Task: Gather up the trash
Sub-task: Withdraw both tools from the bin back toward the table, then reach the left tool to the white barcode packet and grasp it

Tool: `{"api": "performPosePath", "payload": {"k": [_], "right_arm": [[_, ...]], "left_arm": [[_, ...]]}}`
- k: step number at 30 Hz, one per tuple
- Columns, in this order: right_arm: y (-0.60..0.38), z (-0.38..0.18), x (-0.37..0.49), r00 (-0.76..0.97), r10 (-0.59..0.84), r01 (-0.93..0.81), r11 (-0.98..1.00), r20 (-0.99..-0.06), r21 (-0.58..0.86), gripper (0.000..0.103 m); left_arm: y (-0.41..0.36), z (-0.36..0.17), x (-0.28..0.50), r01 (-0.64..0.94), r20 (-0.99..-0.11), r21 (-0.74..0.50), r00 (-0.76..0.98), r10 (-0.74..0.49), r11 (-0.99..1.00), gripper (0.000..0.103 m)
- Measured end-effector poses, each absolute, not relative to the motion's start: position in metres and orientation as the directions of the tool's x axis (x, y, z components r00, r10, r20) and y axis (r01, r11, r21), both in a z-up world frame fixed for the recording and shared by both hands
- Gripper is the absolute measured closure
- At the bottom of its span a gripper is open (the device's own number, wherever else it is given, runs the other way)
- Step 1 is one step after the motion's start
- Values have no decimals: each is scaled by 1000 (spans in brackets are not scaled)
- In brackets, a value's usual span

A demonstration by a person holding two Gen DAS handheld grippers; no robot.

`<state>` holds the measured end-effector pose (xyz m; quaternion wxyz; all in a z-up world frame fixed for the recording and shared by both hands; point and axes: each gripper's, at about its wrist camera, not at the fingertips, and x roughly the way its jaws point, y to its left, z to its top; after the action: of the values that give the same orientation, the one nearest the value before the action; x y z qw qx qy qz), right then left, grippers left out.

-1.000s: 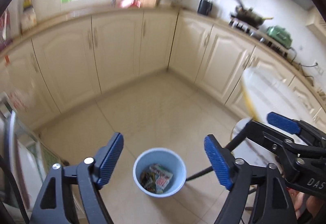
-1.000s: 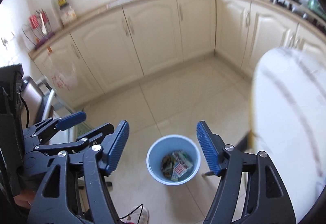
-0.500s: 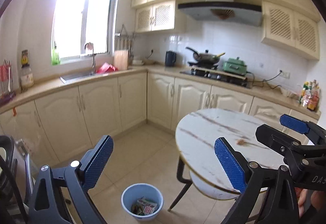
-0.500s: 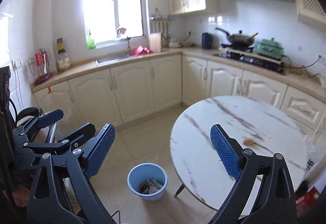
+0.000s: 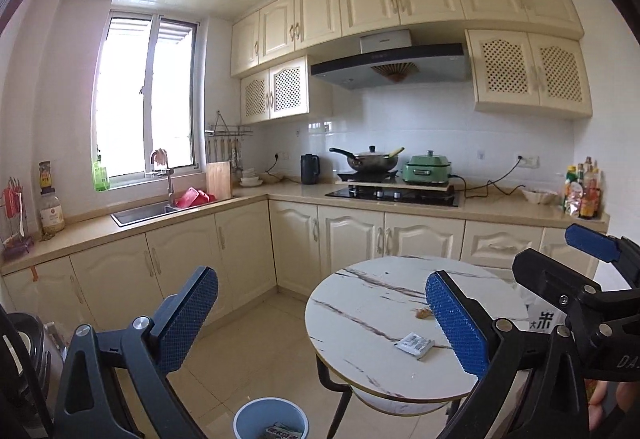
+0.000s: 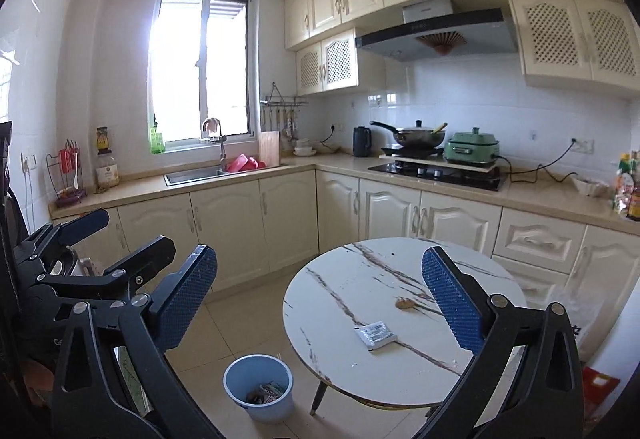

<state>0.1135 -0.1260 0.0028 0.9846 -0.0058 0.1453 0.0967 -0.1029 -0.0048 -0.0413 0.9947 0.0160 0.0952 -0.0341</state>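
The blue bin [image 6: 258, 387] stands on the floor beside the round surface [image 6: 340, 359], likely so trash drops in easily. On the surface, well away from the bin, lie a white packet [image 6: 376, 334] and a brown scrap [image 6: 405, 303]. Left gripper [image 5: 320, 323] and right gripper [image 6: 320, 303] have fingers spread wide, empty, touching nothing.

Right gripper [image 6: 320, 295] hanging wide open over the kitchen
A small white packet [image 6: 376, 335] and a brown scrap [image 6: 405, 303] are lying on the round marble table [image 6: 340, 359]; a blue bin [image 6: 236, 387] is standing beside it.
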Motion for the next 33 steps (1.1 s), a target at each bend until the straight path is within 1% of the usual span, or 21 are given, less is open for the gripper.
{"api": "performPosePath", "payload": {"k": [2,7,12,15,18,21,25,29,33], "right_arm": [[-132,5,111,945,181,-182,983,-273,21,0],[-148,1,117,946,161,-159,987,-282,32,0],[-164,-9,127,943,140,-132,990,-303,47,0],[-179,-18,138,939,124,-110,992,-320,60,0],[-196,-33,152,929,104,-82,994,-354,78,0],[-218,-53,168,914,81,-44,994,-398,101,0],[-249,-86,193,879,52,12,991,-474,131,0],[-278,-122,216,835,34,58,987,-550,149,0],[-303,-155,241,785,36,85,983,-619,164,0]], "left_arm": [[-10,-45,-108,78,-190,35,979,-70,996,1],[-11,-53,-99,101,-213,43,973,-90,994,1],[-12,-43,-54,115,-253,44,962,-100,992,1],[-18,-43,-24,129,-291,41,950,-111,991,1],[-29,-48,10,147,-343,40,931,-125,988,1],[-42,-56,53,179,-417,34,897,-149,983,1],[-70,-82,114,226,-537,30,825,-175,974,1],[-104,-110,166,288,-621,80,763,-178,954,1],[-129,-134,216,336,-693,74,694,-193,939,1]]}}
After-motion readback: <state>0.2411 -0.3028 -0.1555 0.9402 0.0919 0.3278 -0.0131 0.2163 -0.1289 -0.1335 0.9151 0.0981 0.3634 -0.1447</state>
